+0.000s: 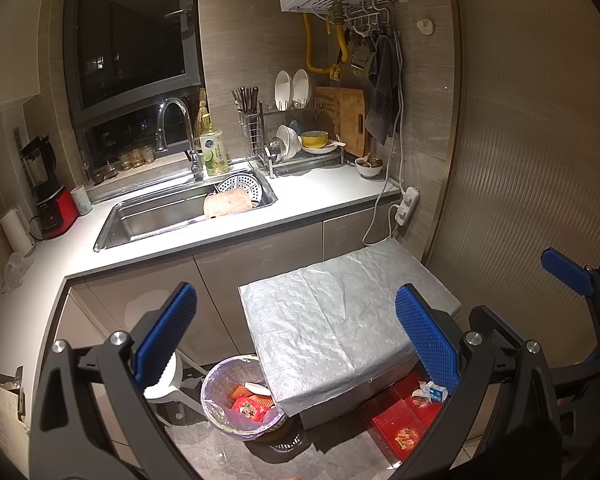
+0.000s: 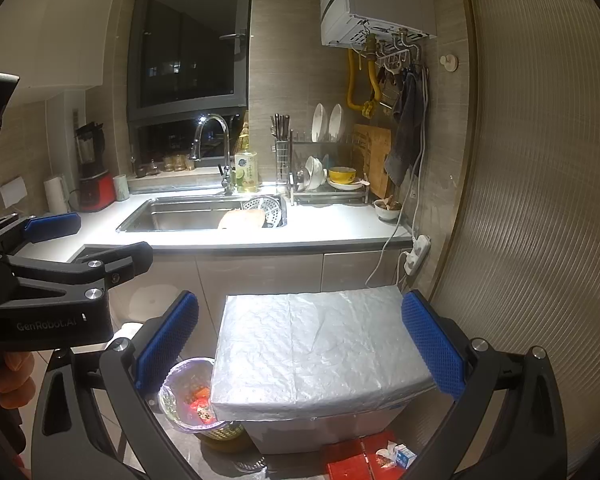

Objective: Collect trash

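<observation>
Left wrist view: the left claw (image 1: pixel 296 336) is spread wide and holds nothing, above a foil-covered box (image 1: pixel 340 328). A lined trash bin (image 1: pixel 242 400) sits on the floor beside the box.

Right wrist view: the right claw (image 2: pixel 300 344) gapes empty; a small blue-and-white carton (image 2: pixel 404 456) and crumpled paper (image 2: pixel 388 452) lie on red packaging (image 2: pixel 348 466).

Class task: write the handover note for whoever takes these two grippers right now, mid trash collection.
Left gripper: open, holding nothing, raised above the floor.
Right gripper: open, holding nothing, beside the left one.
Trash bin: on the floor left of the foil-covered box, lined with a bag, red wrappers already inside.
Left to collect: small blue-and-white carton and crumpled wrapper on the red box, on the floor to the right.
Nothing is gripped yet.
</observation>
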`<state>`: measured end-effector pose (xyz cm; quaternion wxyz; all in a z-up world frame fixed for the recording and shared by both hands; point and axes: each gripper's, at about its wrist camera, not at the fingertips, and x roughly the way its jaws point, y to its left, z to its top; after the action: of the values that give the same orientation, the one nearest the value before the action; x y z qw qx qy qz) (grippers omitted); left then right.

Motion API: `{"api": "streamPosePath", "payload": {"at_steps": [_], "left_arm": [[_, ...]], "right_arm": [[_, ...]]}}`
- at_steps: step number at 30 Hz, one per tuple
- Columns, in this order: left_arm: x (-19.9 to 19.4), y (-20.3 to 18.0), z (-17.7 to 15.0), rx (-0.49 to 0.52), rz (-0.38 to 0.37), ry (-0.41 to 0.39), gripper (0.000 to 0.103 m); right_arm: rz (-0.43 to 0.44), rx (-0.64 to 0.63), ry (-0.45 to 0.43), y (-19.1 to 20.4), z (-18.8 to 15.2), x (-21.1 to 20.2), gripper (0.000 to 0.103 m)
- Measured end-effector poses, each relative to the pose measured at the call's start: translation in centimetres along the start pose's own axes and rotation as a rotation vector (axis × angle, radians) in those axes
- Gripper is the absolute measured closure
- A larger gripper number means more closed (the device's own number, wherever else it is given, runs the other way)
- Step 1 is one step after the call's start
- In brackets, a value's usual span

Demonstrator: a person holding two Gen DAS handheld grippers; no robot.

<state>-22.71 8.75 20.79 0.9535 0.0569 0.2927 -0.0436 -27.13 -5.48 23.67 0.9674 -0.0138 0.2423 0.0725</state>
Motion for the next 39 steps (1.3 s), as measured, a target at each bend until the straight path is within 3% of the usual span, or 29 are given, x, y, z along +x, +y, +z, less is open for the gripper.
{"api": "streamPosePath", "payload": {"at_steps": [39], "left_arm": [[0.60,0.50,-0.11,0.009,0.003,0.006,0.008]], "right_arm": [[-0.002,0.004,0.001,0.16,-0.06,0.10,0.002]]}}
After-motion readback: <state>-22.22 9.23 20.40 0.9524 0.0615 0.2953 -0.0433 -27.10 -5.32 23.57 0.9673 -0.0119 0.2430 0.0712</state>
